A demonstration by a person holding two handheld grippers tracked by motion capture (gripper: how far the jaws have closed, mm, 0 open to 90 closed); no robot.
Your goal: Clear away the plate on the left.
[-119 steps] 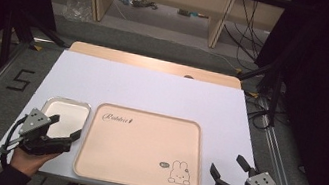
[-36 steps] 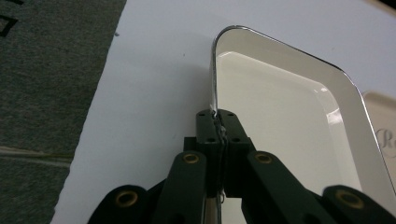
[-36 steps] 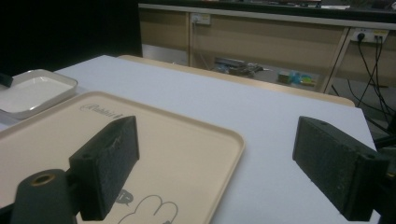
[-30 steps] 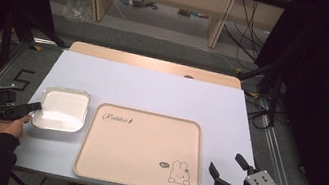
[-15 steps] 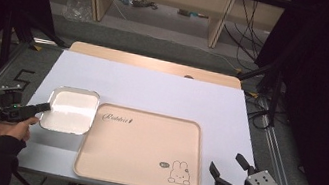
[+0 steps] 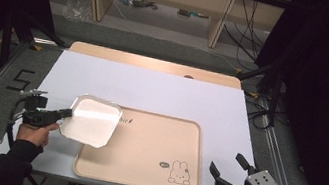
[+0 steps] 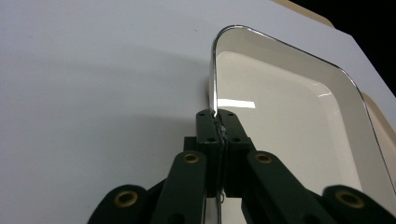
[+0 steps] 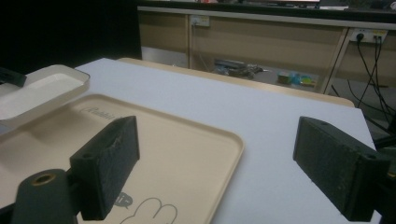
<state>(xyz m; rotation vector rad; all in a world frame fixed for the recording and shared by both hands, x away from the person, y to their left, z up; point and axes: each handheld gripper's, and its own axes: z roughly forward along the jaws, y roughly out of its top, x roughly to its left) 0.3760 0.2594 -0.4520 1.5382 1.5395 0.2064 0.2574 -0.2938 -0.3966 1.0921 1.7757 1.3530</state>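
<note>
A small white rectangular dish (image 6: pixel 92 120) hangs tilted above the left corner of the beige rabbit-print tray (image 6: pixel 149 168). My left gripper (image 6: pixel 66 113) is shut on the dish's left rim. In the left gripper view the jaws pinch that thin rim (image 7: pixel 214 93), with the glossy dish (image 7: pixel 289 126) running off to the right. My right gripper (image 6: pixel 229 170) rests open at the table's front right corner, nothing between its pads (image 8: pixel 112 163). The right gripper view shows the tray (image 8: pixel 187 149) ahead and the raised dish (image 8: pixel 42 91) at far left.
White sheet (image 6: pixel 153 88) covers the wooden table (image 6: pixel 157 64). Beyond the far edge stands a low shelf with cables and clutter (image 6: pixel 139 3). A hand and dark sleeve (image 6: pixel 21 149) hold the left gripper off the table's left edge.
The left gripper has carried the dish rightward and slightly up, from beside the tray to over its left corner. The right gripper has stayed put.
</note>
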